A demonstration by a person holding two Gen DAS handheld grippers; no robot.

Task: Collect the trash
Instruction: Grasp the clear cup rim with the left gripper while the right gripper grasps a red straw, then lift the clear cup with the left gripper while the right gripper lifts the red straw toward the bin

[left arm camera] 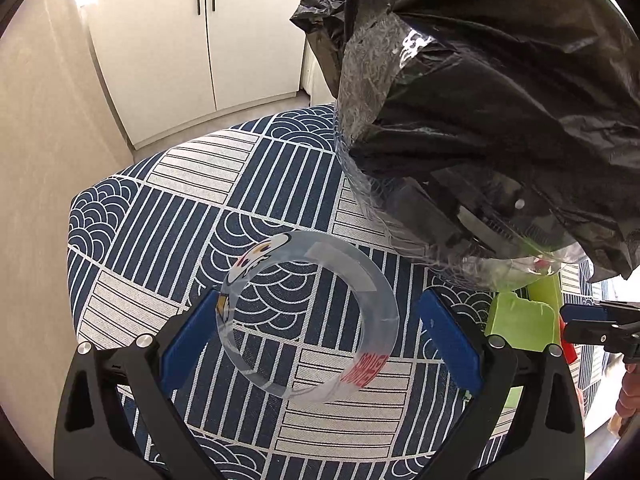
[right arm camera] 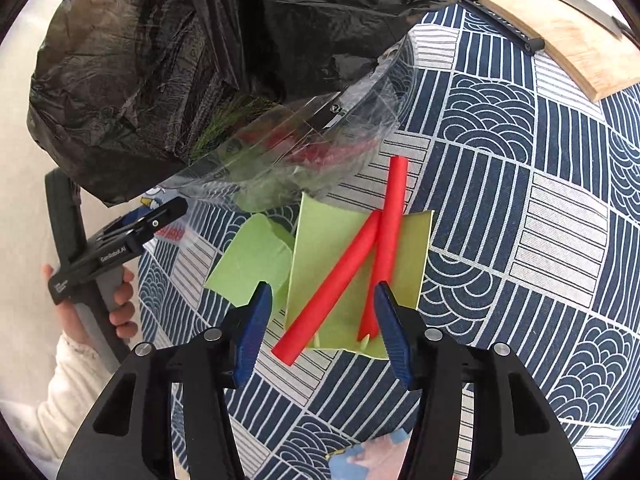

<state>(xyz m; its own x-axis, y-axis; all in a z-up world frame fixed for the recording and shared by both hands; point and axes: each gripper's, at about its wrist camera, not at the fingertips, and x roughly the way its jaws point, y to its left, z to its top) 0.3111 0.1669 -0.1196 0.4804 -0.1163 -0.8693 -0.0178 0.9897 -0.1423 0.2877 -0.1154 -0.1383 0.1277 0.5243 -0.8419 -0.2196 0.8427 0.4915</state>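
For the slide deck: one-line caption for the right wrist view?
Right gripper open over two red tubes on green paper, beside the black trash bag.

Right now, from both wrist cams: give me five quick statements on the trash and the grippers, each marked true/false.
1. Two red tubes lie crossed on a green sheet. True.
2. The clear ring is already inside the black bag. False: it lies on the patterned cloth, between the left gripper fingers.
3. The left gripper is clamped on the ring. False: its jaws stand wide, with a clear gap on the right side.
4. The right gripper has the tubes' lower ends between its fingers. True.
5. The cloth is plain white. False: navy and white patchwork pattern.
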